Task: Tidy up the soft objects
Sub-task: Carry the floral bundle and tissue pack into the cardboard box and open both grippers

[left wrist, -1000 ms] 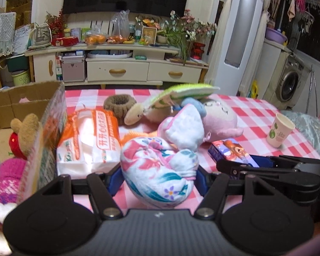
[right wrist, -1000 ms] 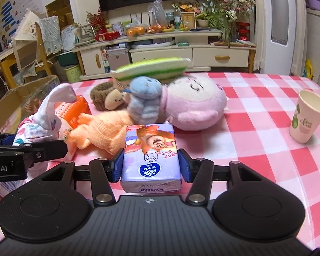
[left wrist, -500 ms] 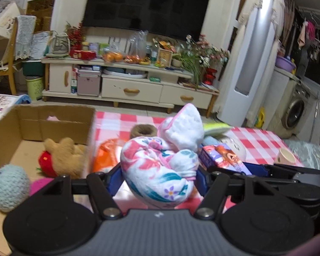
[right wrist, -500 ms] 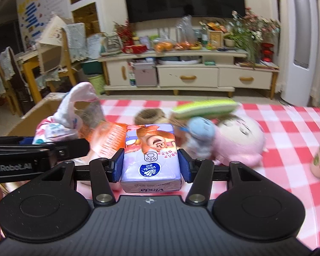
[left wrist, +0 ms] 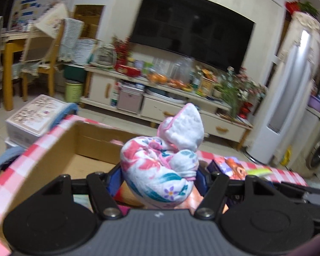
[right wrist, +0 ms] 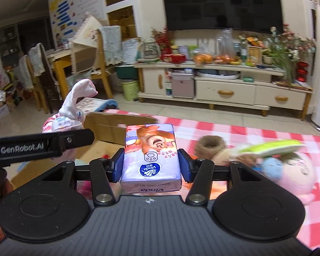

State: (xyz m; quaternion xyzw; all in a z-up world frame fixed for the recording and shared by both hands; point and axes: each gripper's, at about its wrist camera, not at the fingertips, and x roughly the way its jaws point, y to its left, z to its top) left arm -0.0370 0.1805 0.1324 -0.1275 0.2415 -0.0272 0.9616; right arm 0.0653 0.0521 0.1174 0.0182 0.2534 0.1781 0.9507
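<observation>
Left gripper (left wrist: 159, 176) clamps floral cloth bundle (left wrist: 160, 166), raised above cardboard box (left wrist: 53, 149) at left. Right gripper (right wrist: 151, 167) clamps tissue pack (right wrist: 150, 160), just right of it, both pitched slightly downward.

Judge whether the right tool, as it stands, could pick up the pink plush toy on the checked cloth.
Probably not yet. The right tool is shut on a tissue pack, so it has no free grip. The pink plush toy lies uncovered on its right; only the full grip stands in the way.
</observation>
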